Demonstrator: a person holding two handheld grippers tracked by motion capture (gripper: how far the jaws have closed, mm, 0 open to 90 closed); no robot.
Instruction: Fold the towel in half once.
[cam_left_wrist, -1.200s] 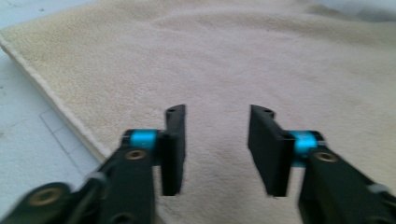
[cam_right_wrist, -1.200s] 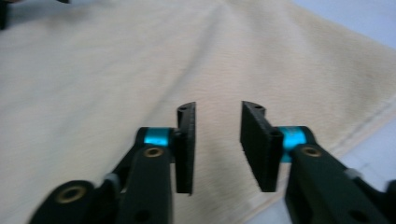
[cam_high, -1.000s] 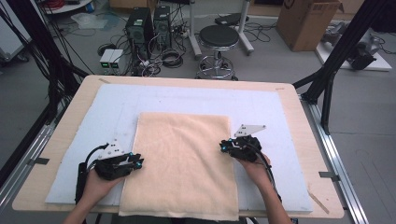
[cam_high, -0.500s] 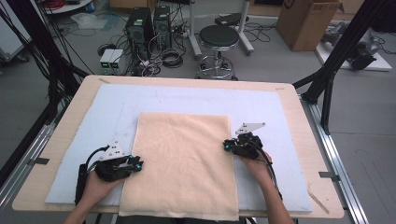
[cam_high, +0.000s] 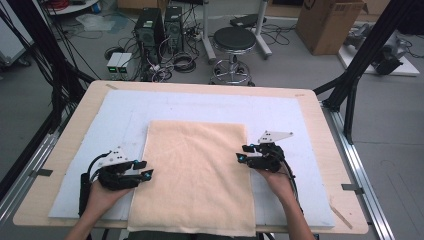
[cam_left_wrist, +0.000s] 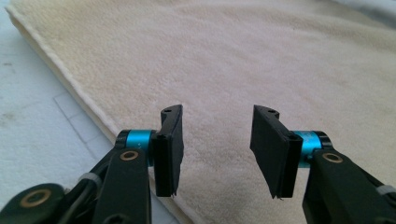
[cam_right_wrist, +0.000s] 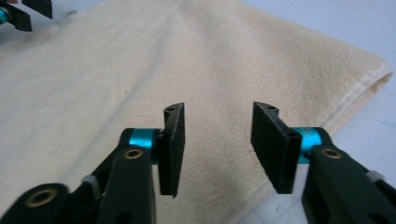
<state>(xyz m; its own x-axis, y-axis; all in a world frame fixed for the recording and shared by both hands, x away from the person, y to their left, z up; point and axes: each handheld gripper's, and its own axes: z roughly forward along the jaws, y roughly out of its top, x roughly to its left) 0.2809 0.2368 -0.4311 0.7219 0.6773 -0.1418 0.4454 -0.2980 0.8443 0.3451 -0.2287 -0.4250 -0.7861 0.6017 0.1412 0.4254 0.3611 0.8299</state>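
table (cam_high: 310, 107) under white mat (cam_high: 125, 115) | beige towel (cam_high: 195, 175) flat mid-mat, near edge hanging past mat front | left hand-held gripper (cam_high: 146, 168) at towel's left edge, jaws just been opening, now apart, nothing clamped | right hand-held gripper (cam_high: 241, 152) at towel's right edge, jaws just been opening, apart, nothing between

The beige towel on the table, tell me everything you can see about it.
The towel is pale beige terry cloth, folded into a tall rectangle with a stitched hem along its edges. It lies flat and smooth on the white mat, its near edge reaching the table's front edge. The left gripper and right gripper sit at its two side edges; their fingers have just been opening, stand apart, and clamp no cloth.
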